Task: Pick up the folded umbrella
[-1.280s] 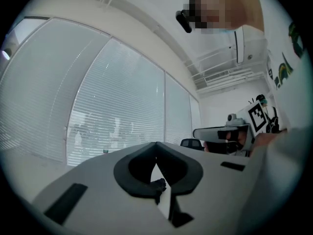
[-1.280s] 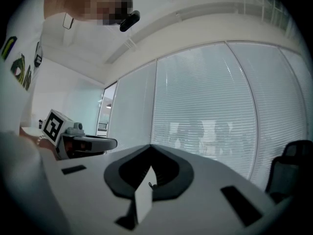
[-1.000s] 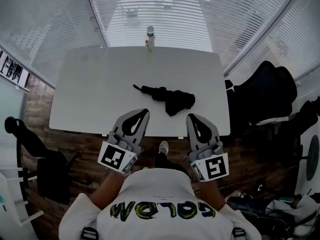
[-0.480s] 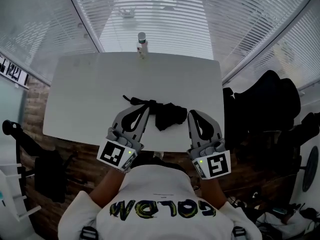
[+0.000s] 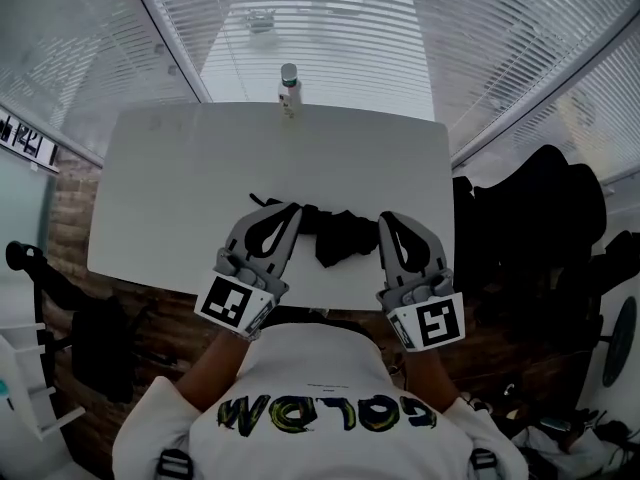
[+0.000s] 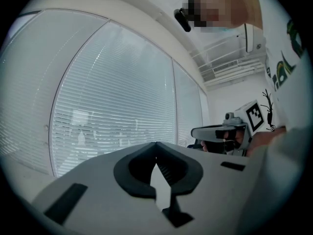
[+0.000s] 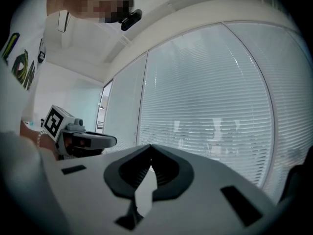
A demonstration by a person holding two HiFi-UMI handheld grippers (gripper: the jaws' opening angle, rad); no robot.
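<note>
A white table (image 5: 160, 188) fills the middle of the head view, with window blinds beyond it. At the lower centre, the left gripper (image 5: 290, 210) and right gripper (image 5: 388, 218) are held level over the table's near edge. Both have their jaws closed tip to tip, with nothing between them. The black folded umbrella (image 5: 335, 230) lies on the table between their tips. At the top centre, a small bottle (image 5: 289, 86) stands upright on the far edge; its contents cannot be made out.

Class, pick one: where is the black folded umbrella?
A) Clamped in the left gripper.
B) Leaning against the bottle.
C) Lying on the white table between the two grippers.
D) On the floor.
C: the head view shows the umbrella lying on the table between the left gripper and the right gripper, whose shut jaws hold nothing.
</note>
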